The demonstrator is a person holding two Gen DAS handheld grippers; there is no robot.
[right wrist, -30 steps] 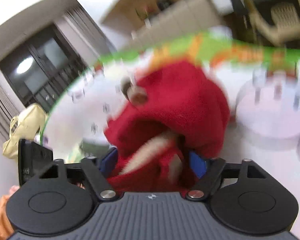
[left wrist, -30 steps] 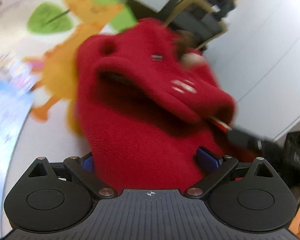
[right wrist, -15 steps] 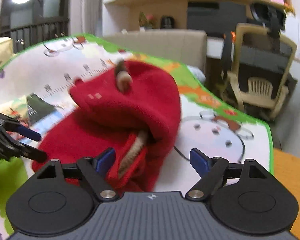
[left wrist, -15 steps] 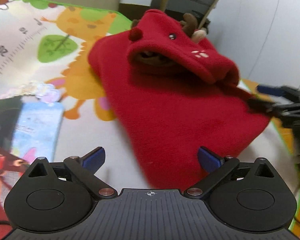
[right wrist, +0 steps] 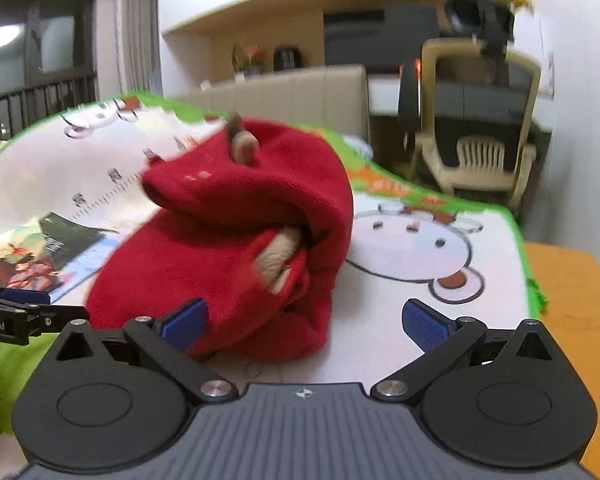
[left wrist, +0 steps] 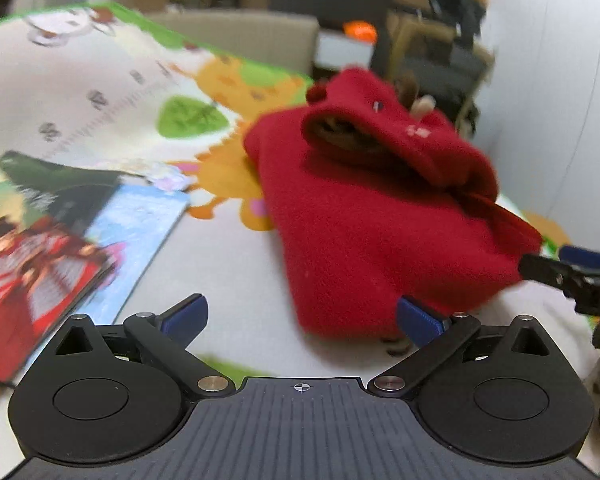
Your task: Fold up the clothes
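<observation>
Risk, L to R: books [left wrist: 60,240] lie at mat's [left wrist: 80,92] left side, w/ the left gripper [left wrist: 300,316] hovering jaws spread, holding nothing; a sweep that way could shove them. The garment [left wrist: 380,220] is bulky fleece, so the hood may spring back & the fold slump if pressed unevenly. Right gripper [right wrist: 306,320] is also spread & empty, near garment's edge; may snag the cream lining [right wrist: 276,256]. Garment: red hooded fleece w/ small antlers, lumpy half-folded bundle toward mat's far-right part, hood on top.
</observation>
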